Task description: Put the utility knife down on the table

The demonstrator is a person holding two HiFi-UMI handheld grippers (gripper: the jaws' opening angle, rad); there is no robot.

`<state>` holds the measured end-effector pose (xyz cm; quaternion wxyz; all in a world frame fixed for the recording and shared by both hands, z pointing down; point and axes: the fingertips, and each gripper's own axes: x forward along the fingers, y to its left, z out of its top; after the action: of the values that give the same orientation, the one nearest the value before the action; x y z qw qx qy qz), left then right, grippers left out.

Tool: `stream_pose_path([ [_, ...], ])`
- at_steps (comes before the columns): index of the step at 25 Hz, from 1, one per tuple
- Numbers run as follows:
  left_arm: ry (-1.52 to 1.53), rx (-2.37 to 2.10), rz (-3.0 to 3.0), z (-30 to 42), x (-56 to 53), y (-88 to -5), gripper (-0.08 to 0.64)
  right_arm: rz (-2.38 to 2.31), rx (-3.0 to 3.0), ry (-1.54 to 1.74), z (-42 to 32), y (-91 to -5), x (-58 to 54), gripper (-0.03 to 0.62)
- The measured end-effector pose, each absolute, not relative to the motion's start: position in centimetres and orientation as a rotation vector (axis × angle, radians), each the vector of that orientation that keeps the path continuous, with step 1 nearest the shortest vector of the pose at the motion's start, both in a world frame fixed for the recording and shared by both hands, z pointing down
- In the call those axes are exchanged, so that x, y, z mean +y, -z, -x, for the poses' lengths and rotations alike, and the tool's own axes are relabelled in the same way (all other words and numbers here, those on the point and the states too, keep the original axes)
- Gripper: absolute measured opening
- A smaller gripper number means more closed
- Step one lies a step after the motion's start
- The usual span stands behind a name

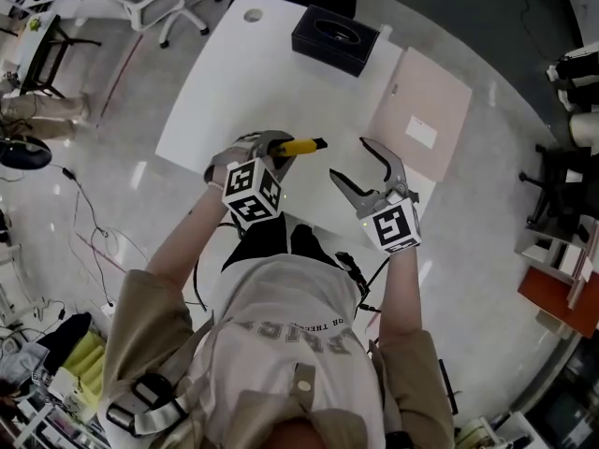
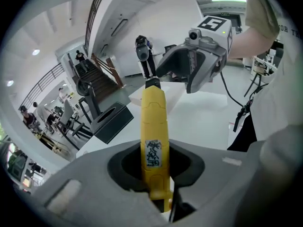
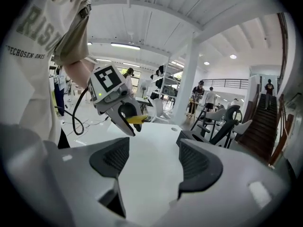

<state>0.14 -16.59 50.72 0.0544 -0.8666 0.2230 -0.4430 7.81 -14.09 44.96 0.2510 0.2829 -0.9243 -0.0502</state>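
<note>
Yellow utility knife (image 2: 154, 122) is pinched in the left gripper (image 2: 156, 174) just above the white table (image 1: 234, 82), the right gripper (image 3: 154, 162) spread and empty; I judge lowering it flat, then releasing, comes next.

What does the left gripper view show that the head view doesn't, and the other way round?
Only the left gripper view: the printed label on the yellow utility knife, which is clamped between the jaws of the left gripper, and a staircase behind. Only the head view: the beige board lying on the white table, and the left gripper's marker cube. Both: the knife, the open right gripper, the table and the black box.
</note>
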Motion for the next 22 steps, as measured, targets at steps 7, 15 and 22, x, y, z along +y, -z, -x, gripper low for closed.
stream_pose_path([
  [7,1.423,0.418,2.567,-1.5,-16.4,-52.4,0.080,-0.511,-2.375,0.258,-5.8,-47.2,-14.0,0.302],
  [15,1.474,0.219,2.506,-2.4,-15.9,-54.6,0.080,-0.284,-2.259,0.333,-3.4,-49.7,-13.5,0.299],
  [22,1.554,0.106,2.478,-1.9,-15.3,-57.0,0.080,-0.118,-2.125,0.377,-1.9,-52.9,-12.8,0.245],
])
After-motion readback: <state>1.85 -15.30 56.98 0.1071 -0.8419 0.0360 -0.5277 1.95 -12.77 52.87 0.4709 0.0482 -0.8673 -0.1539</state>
